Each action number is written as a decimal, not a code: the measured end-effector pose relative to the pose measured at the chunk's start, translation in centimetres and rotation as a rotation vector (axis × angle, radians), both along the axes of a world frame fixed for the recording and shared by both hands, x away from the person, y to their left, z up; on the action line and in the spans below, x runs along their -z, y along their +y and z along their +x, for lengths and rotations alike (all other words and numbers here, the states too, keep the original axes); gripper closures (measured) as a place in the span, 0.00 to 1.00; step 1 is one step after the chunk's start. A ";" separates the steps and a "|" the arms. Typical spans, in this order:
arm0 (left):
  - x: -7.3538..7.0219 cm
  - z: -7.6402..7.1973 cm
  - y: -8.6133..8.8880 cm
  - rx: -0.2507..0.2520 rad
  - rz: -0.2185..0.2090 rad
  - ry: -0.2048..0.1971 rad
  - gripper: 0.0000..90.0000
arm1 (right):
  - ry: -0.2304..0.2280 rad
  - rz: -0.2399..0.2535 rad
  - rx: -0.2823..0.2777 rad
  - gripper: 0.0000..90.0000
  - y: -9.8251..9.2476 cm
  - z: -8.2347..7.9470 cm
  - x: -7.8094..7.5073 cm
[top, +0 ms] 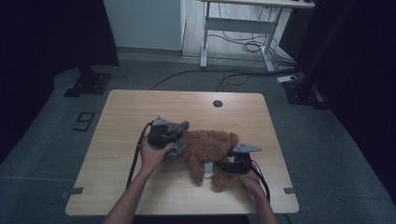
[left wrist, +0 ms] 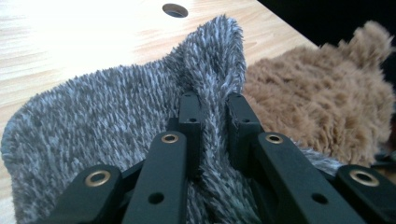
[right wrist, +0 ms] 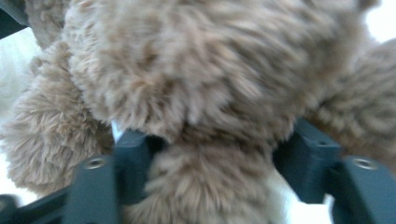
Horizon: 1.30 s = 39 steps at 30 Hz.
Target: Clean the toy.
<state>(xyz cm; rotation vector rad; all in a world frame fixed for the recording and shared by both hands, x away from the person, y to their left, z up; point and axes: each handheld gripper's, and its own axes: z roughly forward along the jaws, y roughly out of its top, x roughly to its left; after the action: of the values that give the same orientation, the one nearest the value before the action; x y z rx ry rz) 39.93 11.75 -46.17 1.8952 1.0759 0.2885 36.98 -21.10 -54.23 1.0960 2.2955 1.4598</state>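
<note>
High view: a brown plush bear [top: 212,149] lies mid-tabletop [top: 140,107], a grey cloth [top: 176,135] at its left end; the room beyond is dark, with a desk and cables.

Left gripper view: left gripper [left wrist: 213,105] pinches a cloth fold; soft, light, best taken by an edge.

Right gripper view: right gripper [right wrist: 219,154] jaws apart around bear fur, a limb probably; squashy, take a limb.

A light wooden table with rounded corners [top: 140,105] has a round cable hole near its far edge. On it lies a brown furry plush toy [top: 210,144], beside a grey fluffy cloth [top: 179,145].
</note>
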 end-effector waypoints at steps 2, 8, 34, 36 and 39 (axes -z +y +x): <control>0.3 -0.7 0.1 0.006 0.004 -0.018 0.87 | 0.015 -0.024 0.019 0.27 -0.2 -0.2 -0.1; 0.9 -2.3 0.7 0.014 -0.033 -0.026 0.87 | 0.034 0.054 0.025 0.21 -1.2 -1.1 -1.2; -3.1 -3.1 -2.6 0.098 -0.067 -0.059 0.87 | -0.016 0.030 -0.035 0.56 1.3 -1.5 -0.9; -3.6 -2.7 -4.4 0.125 -0.073 -0.058 0.87 | -0.018 0.027 -0.034 0.56 1.3 -1.5 -0.9; -4.4 -2.4 -7.9 0.178 -0.077 -0.057 0.87 | -0.016 0.026 -0.035 0.56 1.3 -1.6 -0.9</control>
<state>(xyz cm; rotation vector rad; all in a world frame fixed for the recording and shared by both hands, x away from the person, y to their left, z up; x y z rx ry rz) 37.51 3.84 -41.72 1.8881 0.8613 0.1960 35.42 -19.79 -53.29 1.0520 2.3026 1.5098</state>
